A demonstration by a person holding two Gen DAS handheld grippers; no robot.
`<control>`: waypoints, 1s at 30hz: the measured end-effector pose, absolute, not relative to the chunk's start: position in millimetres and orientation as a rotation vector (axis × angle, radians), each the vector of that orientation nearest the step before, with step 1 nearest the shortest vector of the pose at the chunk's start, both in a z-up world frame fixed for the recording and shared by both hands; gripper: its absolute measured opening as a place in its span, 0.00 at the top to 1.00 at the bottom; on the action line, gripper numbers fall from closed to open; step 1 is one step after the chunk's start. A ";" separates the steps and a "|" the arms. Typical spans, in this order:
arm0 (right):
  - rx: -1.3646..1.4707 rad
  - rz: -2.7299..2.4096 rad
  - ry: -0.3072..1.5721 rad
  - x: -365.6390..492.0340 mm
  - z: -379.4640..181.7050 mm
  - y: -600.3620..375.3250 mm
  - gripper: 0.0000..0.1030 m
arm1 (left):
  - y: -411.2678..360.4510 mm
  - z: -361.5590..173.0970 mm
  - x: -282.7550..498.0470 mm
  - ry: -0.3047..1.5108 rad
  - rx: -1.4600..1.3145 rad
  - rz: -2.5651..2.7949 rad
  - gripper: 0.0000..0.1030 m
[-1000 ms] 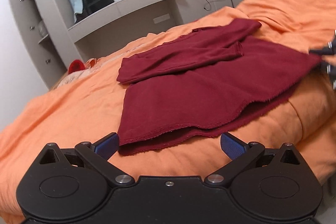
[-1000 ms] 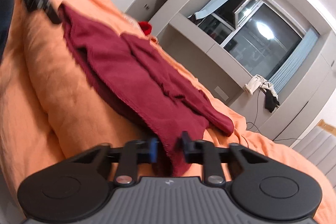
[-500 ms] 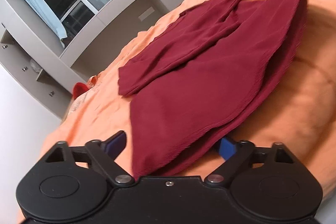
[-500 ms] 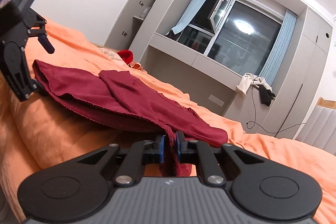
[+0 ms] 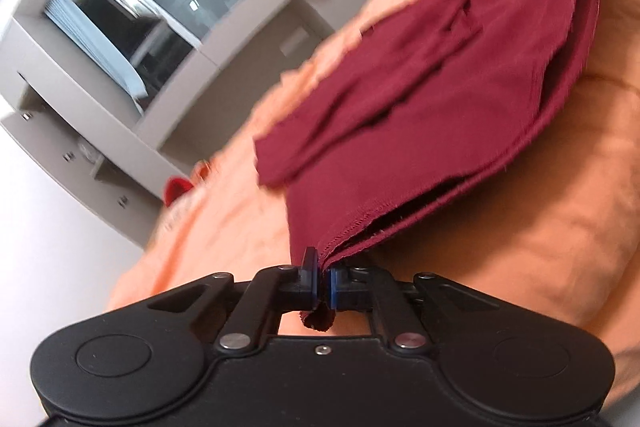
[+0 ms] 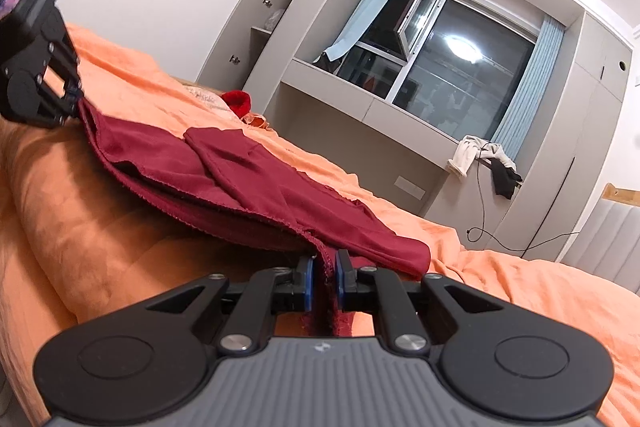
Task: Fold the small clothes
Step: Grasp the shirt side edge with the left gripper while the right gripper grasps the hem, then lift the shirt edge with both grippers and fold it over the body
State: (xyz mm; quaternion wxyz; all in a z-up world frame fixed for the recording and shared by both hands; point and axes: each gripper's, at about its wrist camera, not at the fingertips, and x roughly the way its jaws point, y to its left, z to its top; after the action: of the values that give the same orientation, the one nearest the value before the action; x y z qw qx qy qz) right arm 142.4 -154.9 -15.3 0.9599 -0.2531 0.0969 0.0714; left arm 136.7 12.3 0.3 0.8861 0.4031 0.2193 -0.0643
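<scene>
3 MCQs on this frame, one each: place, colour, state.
1. Where does the garment lie?
A. on the bed
B. on the window ledge
C. in the cupboard

2. What colour is the bedcover?
A. grey
B. orange
C. blue

3. What is the left gripper doing?
A. standing open above the cloth
B. shut on nothing
C. shut on a corner of the garment

Key:
1. A, it is spread on the bed.
2. B, orange shows all around the dark red cloth.
3. C, its fingers have just closed and cloth is pinched between them; the right gripper grips another corner.
</scene>
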 end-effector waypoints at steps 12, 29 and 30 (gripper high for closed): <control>-0.557 0.064 0.042 119.3 20.4 -175.8 0.94 | 4.8 77.1 92.5 0.268 0.551 -0.069 0.96; -0.557 0.089 -0.015 -30.7 63.9 -197.9 0.94 | -5.6 126.4 -54.1 0.133 0.416 -0.145 0.96; -0.557 0.088 -0.018 -27.0 65.0 -197.2 0.94 | -3.2 127.9 -50.7 0.141 0.400 -0.148 0.96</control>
State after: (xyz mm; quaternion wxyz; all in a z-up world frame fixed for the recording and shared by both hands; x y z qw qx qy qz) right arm -27.0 -197.2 65.0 0.9605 -0.2749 -0.0088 0.0434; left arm -50.7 -3.2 127.9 0.9749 0.1985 0.0698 -0.0732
